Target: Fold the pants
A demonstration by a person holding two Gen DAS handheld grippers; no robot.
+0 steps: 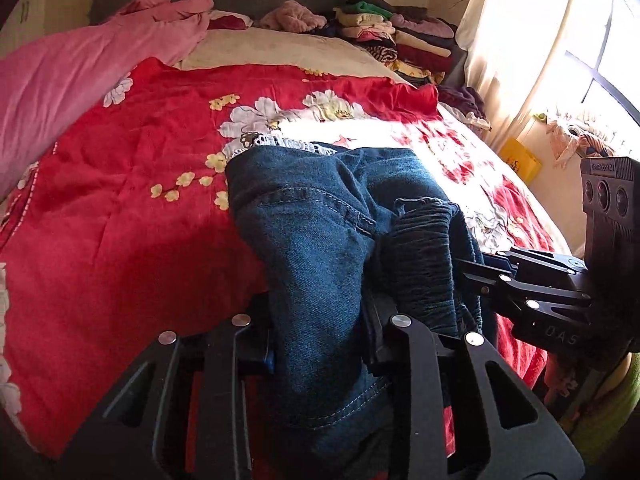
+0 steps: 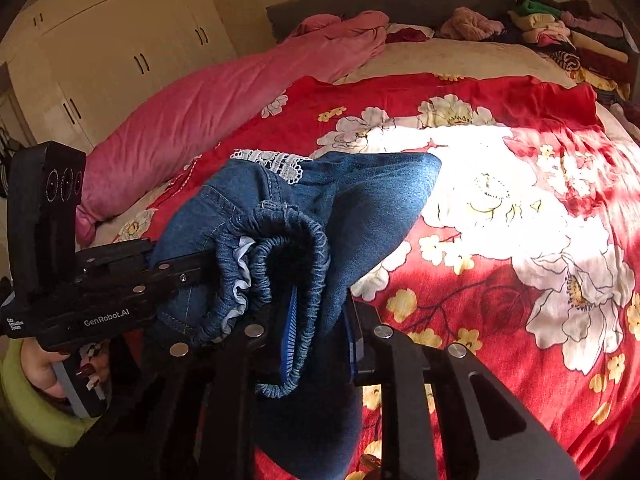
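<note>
Black linkage of the left gripper (image 1: 320, 344) fills the bottom of the left view, its fingers clamped on a fold of the jeans (image 1: 320, 216), which rise from between them toward the middle of the frame. In the right view the right gripper (image 2: 316, 320) is likewise closed on the denim, its blue-ribbed pads (image 2: 289, 332) pressing the gathered elastic waistband (image 2: 288, 240) at lower centre. Each gripper shows in the other's camera: the right one enters from the right edge of the left view, the left one from the left edge of the right view, held by a hand (image 2: 44, 364) with dark painted nails. Both grip the same bunched end of the jeans, close together, and a white lace trim (image 2: 276, 162) peeks out at the far end of the denim. Beyond lies a red flowered bedspread (image 1: 120, 220), sunlit at centre right. A pink blanket (image 1: 60, 76) runs along the upper left, folded clothes (image 1: 404, 36) are stacked at upper right, and a wardrobe (image 2: 100, 52) stands in the right view's upper left.
</note>
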